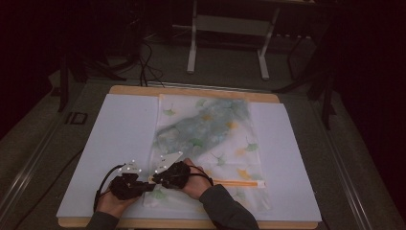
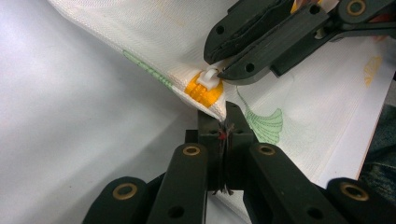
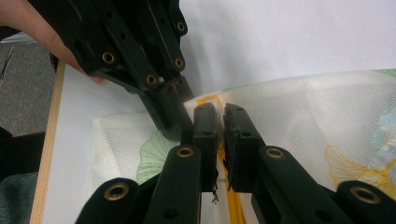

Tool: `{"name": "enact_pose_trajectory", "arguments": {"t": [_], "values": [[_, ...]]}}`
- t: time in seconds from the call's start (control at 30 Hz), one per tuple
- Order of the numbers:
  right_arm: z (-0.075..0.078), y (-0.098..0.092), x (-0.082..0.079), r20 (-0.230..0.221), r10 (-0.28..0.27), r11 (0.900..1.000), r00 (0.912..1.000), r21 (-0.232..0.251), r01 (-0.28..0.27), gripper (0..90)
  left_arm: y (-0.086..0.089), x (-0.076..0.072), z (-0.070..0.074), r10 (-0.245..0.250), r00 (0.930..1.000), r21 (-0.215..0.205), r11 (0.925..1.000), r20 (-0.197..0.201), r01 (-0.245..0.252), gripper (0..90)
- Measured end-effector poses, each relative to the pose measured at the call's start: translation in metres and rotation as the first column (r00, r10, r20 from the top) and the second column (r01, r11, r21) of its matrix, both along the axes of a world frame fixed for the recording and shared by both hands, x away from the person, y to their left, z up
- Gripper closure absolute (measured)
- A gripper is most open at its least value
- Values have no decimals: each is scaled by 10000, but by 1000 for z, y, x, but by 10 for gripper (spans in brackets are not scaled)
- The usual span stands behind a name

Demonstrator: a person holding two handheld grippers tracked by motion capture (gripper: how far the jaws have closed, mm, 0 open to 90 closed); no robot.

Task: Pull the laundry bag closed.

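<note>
A white mesh bag [image 1: 210, 139] printed with green and yellow leaves lies flat on the white sheet. An orange zipper [image 1: 239, 182] runs along its near edge. My left gripper [image 2: 225, 122] is shut on the bag's fabric corner, just below the orange zipper end [image 2: 205, 93]. My right gripper [image 3: 220, 114] is shut on the white zipper pull [image 2: 208, 77], with the orange tape passing between its jaws. In the high view the left gripper [image 1: 146, 187] and the right gripper [image 1: 155, 179] meet tip to tip at the bag's near left corner.
A white sheet [image 1: 119, 139] covers a wooden table whose front edge [image 1: 191, 224] lies close below both hands. Table legs [image 1: 192, 48] and cables stand on the dark floor behind. The person's right sleeve [image 1: 230, 211] rests over the near edge.
</note>
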State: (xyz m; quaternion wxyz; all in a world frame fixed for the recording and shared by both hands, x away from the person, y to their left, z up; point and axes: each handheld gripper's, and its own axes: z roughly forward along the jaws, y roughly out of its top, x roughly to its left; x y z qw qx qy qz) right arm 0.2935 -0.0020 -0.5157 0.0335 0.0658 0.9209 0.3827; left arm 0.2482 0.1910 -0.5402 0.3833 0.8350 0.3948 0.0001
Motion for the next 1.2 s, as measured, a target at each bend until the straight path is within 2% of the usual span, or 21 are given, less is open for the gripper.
{"name": "enact_pose_trajectory", "arguments": {"t": [0.43,1.2], "values": [[-5,-1,2,-32,61,9999,10000,-103,-62,845,3,0,1,56,10000,-72,10000,35,-56,887],[-10,-6,1,248,91,9978,9997,-665,-75,846,6,-1,1,167,9998,-74,9998,126,-166,887]]}}
